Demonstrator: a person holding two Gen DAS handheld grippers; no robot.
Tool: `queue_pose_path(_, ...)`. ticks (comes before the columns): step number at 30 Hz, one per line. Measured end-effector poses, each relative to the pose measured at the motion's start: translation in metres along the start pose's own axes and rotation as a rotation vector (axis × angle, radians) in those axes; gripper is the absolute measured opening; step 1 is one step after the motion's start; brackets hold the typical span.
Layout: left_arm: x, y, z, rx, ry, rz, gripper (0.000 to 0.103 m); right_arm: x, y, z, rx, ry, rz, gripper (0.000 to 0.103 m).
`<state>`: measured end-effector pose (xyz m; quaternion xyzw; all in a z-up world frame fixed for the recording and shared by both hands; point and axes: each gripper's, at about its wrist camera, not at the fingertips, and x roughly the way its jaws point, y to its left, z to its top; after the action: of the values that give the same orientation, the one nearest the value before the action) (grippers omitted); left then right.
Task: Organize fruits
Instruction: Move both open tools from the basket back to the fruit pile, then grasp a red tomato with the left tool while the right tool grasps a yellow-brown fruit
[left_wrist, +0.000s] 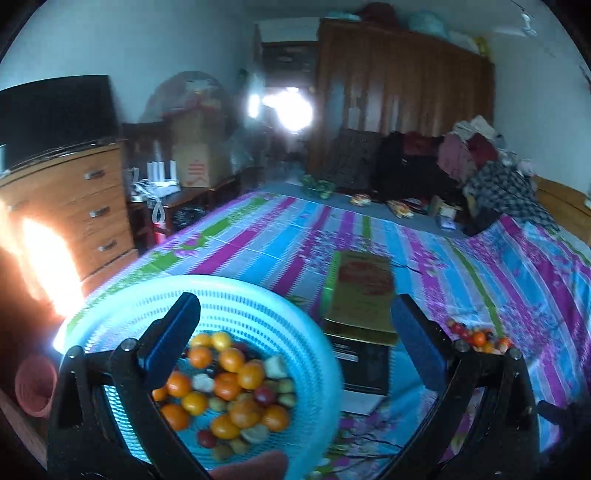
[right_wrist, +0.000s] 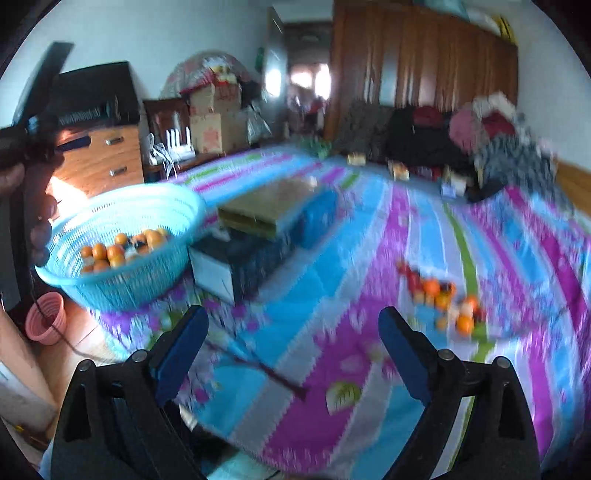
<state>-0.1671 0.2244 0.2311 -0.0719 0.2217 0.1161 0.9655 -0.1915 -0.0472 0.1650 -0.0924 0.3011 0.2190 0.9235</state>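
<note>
Striped floral bed (right_wrist: 332, 258), blue basket (right_wrist: 122, 284) at its edge, stacked boxes (right_wrist: 266, 218) beside, loose fruit pile (right_wrist: 439, 299), heaped clothes (right_wrist: 480, 147) behind.

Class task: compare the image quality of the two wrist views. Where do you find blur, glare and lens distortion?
Left wrist view: mostly sharp, with blown-out glare beside the dresser and at the doorway; the basket is slightly soft. Right wrist view: motion blur smears the bedspread and the loose fruit. Both views: fisheye bending and dark corners.

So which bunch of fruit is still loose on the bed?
The small pile on the striped bedspread, right of the boxes. The other bunch sits inside the blue basket.
</note>
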Motion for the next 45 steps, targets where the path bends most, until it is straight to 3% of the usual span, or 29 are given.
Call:
queue_pose_path(5, 0.014, -0.054, -0.018, 0.099, 0.103, -0.126, 0.103, 0.002, -0.039, -0.036, 0.064, 0.093, -0.028, 0.091)
queue_pose_path(9, 0.046, -0.097, -0.042, 0.131, 0.302, -0.262, 0.103, 0.0, -0.071, -0.057, 0.124, 0.128, -0.05, 0.09)
queue_pose_path(12, 0.085, -0.143, -0.069, 0.243, 0.423, -0.312, 0.101, 0.0, -0.095, -0.071, 0.16, 0.147, -0.061, 0.09)
queue_pose_path(16, 0.133, -0.188, -0.095, 0.304, 0.541, -0.361, 0.071, 0.001, -0.129, -0.089, 0.217, 0.173, -0.07, 0.09)
queue_pose_path(23, 0.225, -0.249, -0.111, 0.172, 0.703, -0.487, 0.05, 0.013, -0.19, -0.109, 0.31, 0.217, -0.112, 0.09)
queue_pose_path(27, 0.252, -0.289, -0.116, 0.278, 0.707, -0.492, 0.045, 0.028, -0.222, -0.113, 0.359, 0.235, -0.131, 0.09)
queue_pose_path(30, 0.27, -0.306, -0.119, 0.289, 0.717, -0.525, 0.043, 0.037, -0.24, -0.111, 0.373, 0.229, -0.14, 0.09)
queue_pose_path(33, 0.284, -0.317, -0.123, 0.307, 0.725, -0.535, 0.034, 0.046, -0.252, -0.108, 0.376, 0.223, -0.142, 0.09)
queue_pose_path(41, 0.289, -0.324, -0.12, 0.314, 0.721, -0.613, 0.034, 0.06, -0.262, -0.104, 0.378, 0.213, -0.122, 0.09)
queue_pose_path(45, 0.302, -0.321, -0.123, 0.258, 0.721, -0.597, 0.039, 0.064, -0.262, -0.108, 0.391, 0.224, -0.109, 0.09)
